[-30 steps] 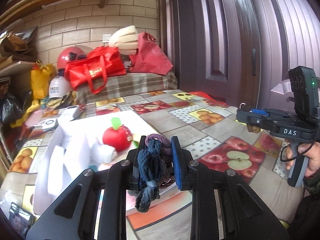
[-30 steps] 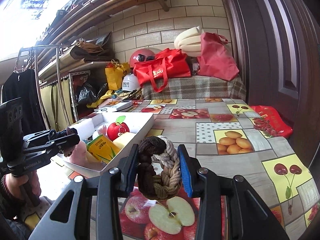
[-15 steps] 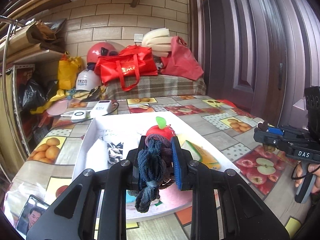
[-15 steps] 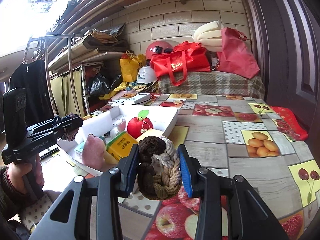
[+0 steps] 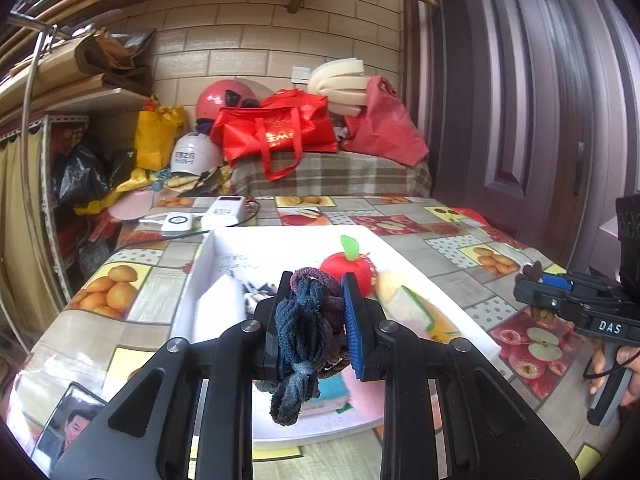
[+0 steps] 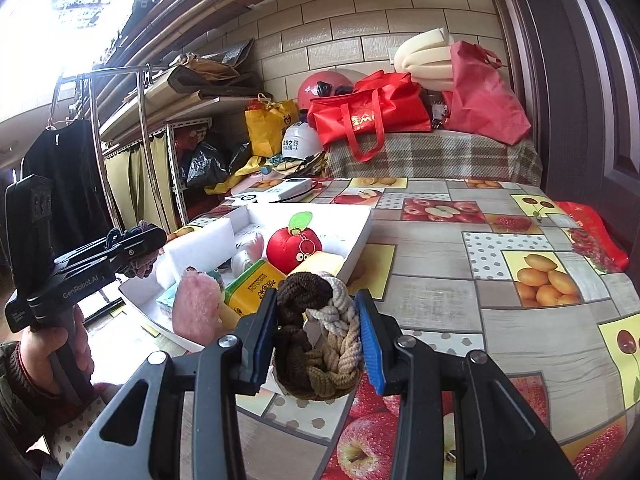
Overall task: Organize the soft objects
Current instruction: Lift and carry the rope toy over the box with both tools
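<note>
My left gripper (image 5: 316, 312) is shut on a bundle of dark blue and purple hair ties (image 5: 304, 332), held above the near part of a white box (image 5: 280, 246). My right gripper (image 6: 318, 320) is shut on a braided brown and beige hair tie (image 6: 320, 344), held just right of the box (image 6: 360, 236) over the table. The box holds a red plush apple (image 6: 294, 250), a pink fluffy item (image 6: 196, 308), a yellow-green carton (image 6: 250, 292) and a white foam block (image 6: 200, 248). Each gripper shows in the other's view, the right (image 5: 536, 284) and the left (image 6: 136, 248).
The table has a fruit-print cloth (image 6: 520, 300). A white power bank (image 5: 224, 210) and a round white device (image 5: 176, 224) lie behind the box. A photo card (image 5: 72, 416) lies at the near left. Red bags (image 5: 276, 132) and helmets sit at the back.
My left gripper has swung left and now sits over the box with its hair ties. My right gripper has moved closer to the box's right side. Both stay shut.
</note>
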Motion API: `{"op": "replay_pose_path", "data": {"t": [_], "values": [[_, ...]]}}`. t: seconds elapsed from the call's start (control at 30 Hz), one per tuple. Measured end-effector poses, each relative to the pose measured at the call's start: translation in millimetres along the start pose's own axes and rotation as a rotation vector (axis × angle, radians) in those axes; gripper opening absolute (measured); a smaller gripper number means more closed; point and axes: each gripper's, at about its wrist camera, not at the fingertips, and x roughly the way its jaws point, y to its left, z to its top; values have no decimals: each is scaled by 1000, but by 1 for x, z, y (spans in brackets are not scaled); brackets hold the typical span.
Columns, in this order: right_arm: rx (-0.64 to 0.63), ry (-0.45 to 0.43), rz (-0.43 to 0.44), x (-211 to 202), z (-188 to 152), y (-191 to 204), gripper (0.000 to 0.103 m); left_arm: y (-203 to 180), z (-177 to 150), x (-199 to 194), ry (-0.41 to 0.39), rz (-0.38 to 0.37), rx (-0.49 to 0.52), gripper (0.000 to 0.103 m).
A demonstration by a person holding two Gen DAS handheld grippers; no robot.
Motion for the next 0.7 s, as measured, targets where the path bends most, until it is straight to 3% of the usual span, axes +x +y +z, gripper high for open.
{"op": "replay_pose_path", "data": {"t": [0.27,0.53,0.7], "values": [[-45,3,59,19,3,24,38,25,0,7,20,39,-82,22],[-143,95,121,54,7,59,38,26,3,25,72,26,-61,22],[-122,133,111,74,10,61,38,30,7,41,94,40,-59,23]]}}
